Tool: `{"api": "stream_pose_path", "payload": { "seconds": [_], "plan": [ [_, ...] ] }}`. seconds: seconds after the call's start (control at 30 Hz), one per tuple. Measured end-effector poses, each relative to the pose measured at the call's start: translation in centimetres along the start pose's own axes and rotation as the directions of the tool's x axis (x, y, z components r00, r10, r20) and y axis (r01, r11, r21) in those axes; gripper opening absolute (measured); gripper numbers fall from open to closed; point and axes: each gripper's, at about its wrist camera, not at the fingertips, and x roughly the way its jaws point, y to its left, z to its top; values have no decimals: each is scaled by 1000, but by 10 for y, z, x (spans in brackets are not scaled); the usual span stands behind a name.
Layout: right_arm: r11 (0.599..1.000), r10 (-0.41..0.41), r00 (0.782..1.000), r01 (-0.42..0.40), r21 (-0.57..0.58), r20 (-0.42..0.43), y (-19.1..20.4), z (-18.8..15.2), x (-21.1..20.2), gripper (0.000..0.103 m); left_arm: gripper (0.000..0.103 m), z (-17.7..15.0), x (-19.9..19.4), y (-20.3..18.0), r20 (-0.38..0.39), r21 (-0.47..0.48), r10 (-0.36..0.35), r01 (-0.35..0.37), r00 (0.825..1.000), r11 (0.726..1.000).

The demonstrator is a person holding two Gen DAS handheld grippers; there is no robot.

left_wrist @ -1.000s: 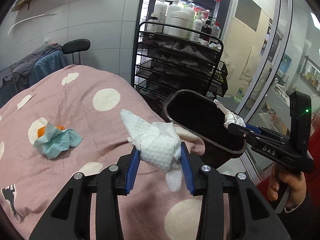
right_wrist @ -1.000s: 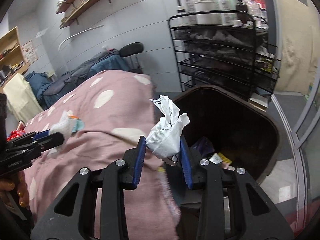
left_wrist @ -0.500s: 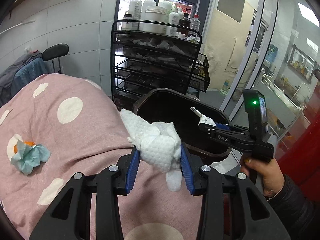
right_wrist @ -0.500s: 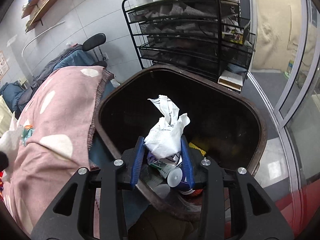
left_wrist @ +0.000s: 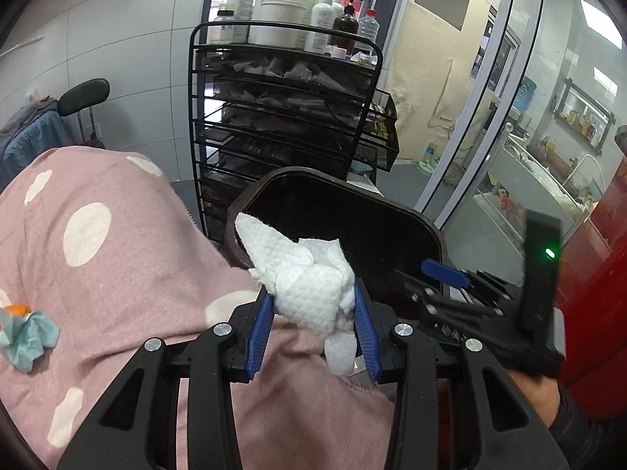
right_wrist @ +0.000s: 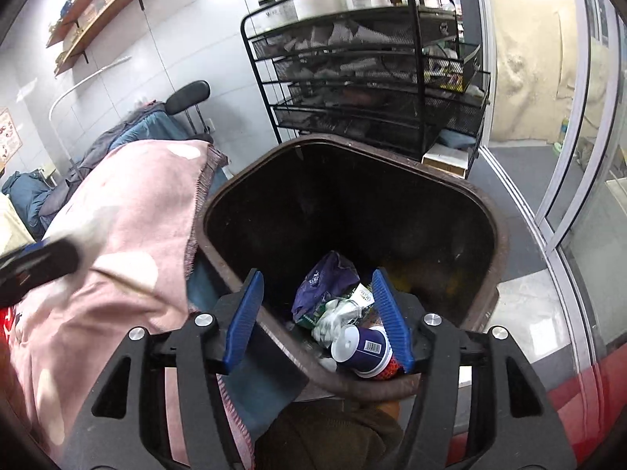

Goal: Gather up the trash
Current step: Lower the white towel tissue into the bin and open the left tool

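Right tongs (right_wrist: 313,315) now empty above bin rim (right_wrist: 499,243)

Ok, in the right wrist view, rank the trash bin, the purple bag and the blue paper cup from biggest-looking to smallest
1. Trash bin, by far the largest.
2. Purple bag and blue paper cup look about alike; the cup lies nearer the camera, so I would not rank these two.

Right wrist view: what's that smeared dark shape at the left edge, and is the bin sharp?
Right wrist view: the smear is the left gripper, motion-blurred; the bin and its trash are sharp. Left wrist view: the white tissue is crisp, the right gripper slightly blurred.
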Motion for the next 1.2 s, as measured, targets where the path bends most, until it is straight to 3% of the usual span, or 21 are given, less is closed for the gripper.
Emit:
{"api": "stream_pose_path", "payload": {
  "seconds": [0.1,0.27,0.37,0.77,0.87,1.07,1.2],
  "plan": [
    [1000,-9,999,10,-18,34,3,-5,-14,69,39,11,16,-4,-20,-1,-15,15,1000,1000],
    [998,-18,998,21,-55,68,9,-14,-34,70,39,21,39,-13,-53,18,-17,18,998,1000],
    [998,-28,996,33,-59,83,7,-17,-44,77,39,25,55,-18,-87,25,-28,30,996,999],
    [998,-22,997,26,-52,77,3,-28,-57,81,40,35,94,-30,-170,41,-40,48,985,998],
    [998,-19,997,23,-53,75,4,-30,-58,81,46,37,99,-33,-176,43,-40,48,984,998],
    [998,-16,998,20,-61,68,5,-32,-57,82,73,37,99,-35,-152,45,-43,50,988,998],
    [998,-16,998,19,-57,64,5,-33,-55,83,81,38,89,-35,-123,54,-34,41,992,998]
  ]
}}
